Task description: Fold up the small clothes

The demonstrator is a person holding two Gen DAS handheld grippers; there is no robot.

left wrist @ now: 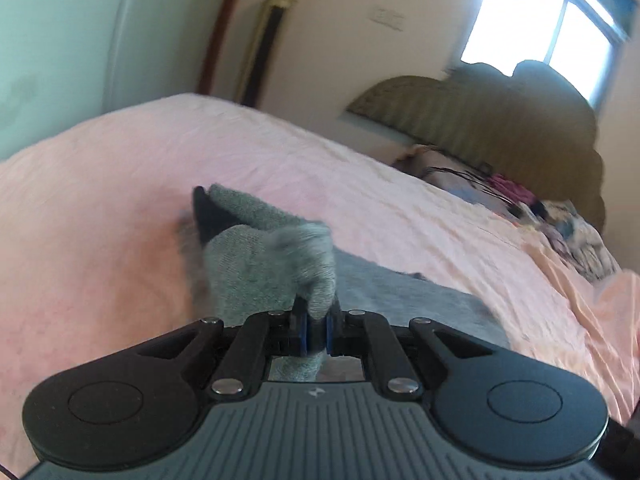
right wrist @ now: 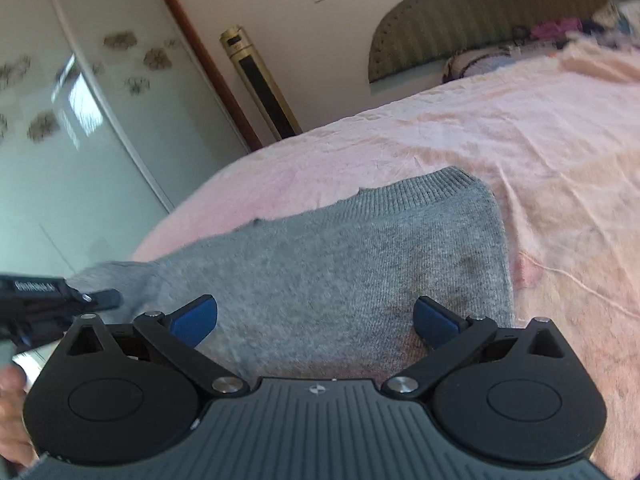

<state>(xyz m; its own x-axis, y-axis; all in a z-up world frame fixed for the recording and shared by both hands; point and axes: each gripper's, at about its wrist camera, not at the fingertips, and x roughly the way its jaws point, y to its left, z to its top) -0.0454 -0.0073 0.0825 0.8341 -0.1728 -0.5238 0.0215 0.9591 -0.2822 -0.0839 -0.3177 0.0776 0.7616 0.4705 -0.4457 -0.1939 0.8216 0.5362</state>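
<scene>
A small grey knit sweater (right wrist: 352,256) lies flat on the pink bed sheet (right wrist: 520,128), its ribbed hem toward the far side. My left gripper (left wrist: 316,330) is shut on a bunched part of the grey sweater (left wrist: 272,264) and holds it lifted above the sheet; a dark inner patch shows at the fold's tip. The rest of the sweater (left wrist: 420,300) lies flat to the right. My right gripper (right wrist: 316,322) is open and empty, hovering just over the near part of the sweater. The left gripper's body (right wrist: 44,304) shows at the left edge of the right wrist view.
A padded headboard (left wrist: 500,120) and a patterned pillow (left wrist: 520,196) are at the far right of the bed. A wardrobe (right wrist: 80,120), a gold tower fan (right wrist: 260,84) and a bright window (left wrist: 552,28) stand beyond the bed.
</scene>
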